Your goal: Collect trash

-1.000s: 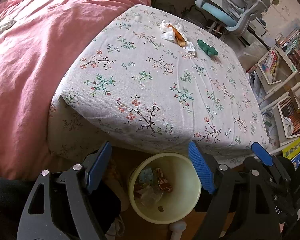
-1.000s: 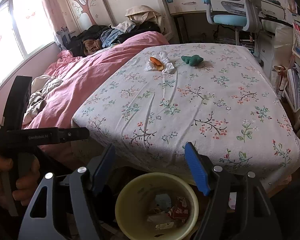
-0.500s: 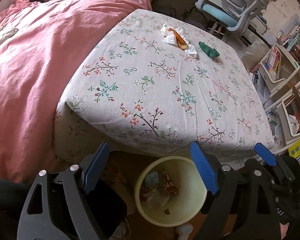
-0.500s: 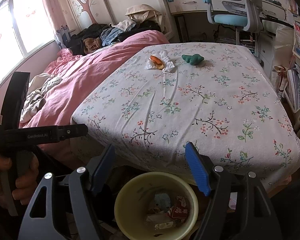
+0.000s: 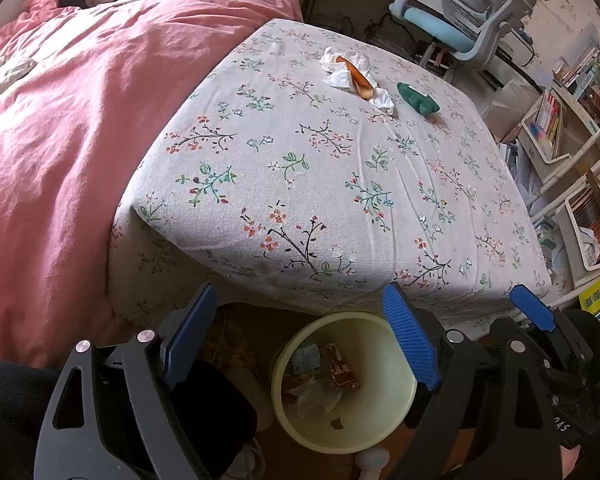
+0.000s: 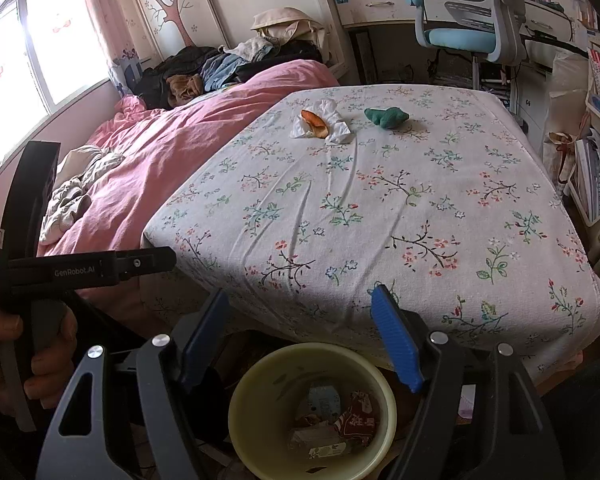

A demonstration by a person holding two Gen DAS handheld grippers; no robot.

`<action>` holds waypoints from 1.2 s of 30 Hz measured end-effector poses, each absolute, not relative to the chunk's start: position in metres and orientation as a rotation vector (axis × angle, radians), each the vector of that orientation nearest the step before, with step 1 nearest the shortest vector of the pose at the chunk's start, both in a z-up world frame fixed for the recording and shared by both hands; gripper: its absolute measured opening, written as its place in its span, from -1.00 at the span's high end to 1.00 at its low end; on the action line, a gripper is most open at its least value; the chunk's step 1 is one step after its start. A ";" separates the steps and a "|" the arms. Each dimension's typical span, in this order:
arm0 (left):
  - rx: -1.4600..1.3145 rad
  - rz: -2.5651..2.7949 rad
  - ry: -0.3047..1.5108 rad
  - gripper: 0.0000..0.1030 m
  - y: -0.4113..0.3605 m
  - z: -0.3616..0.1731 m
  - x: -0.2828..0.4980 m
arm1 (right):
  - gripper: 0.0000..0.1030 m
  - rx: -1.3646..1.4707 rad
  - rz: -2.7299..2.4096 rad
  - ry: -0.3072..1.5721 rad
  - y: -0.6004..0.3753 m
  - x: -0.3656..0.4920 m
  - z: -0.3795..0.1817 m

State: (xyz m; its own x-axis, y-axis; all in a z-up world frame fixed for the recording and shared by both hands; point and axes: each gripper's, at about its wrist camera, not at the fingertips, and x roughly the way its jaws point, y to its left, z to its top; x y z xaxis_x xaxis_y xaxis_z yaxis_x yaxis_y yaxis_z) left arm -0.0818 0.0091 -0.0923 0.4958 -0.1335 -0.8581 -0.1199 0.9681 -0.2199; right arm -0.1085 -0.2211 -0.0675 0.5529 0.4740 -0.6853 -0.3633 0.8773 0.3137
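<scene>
I count two bits of trash on the bed: a white tissue with an orange peel on it, and a green wad just beside. One bin on the floor holds wrappers. My left tool and right tool both gape wide over the bin, holding nothing. Only the right view shows my left hand gripping its handle.

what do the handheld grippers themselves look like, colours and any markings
Both the left gripper and the right gripper have black plastic frames with triangular cut-outs and silver rivets, ending in two fingers faced with ribbed blue pads. Seen from the right wrist view, the left one's black body carries white "GenRobot.AI" lettering, and a bare hand grips its handle.
</scene>
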 end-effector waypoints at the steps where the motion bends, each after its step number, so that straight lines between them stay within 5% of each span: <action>1: -0.262 -0.009 1.054 -0.60 0.009 -0.092 -0.082 | -0.39 0.142 0.496 0.851 -0.221 -0.109 -0.068; 36: -0.254 -0.009 1.045 -0.63 0.008 -0.090 -0.083 | -0.42 0.140 0.495 0.848 -0.221 -0.108 -0.067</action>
State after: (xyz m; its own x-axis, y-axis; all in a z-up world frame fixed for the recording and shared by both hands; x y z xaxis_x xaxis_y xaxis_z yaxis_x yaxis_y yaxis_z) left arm -0.0831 0.0076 -0.0901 0.5043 -0.1279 -0.8540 -0.1133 0.9706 -0.2122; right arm -0.1082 -0.2210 -0.0673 0.5561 0.4727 -0.6835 -0.3633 0.8780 0.3117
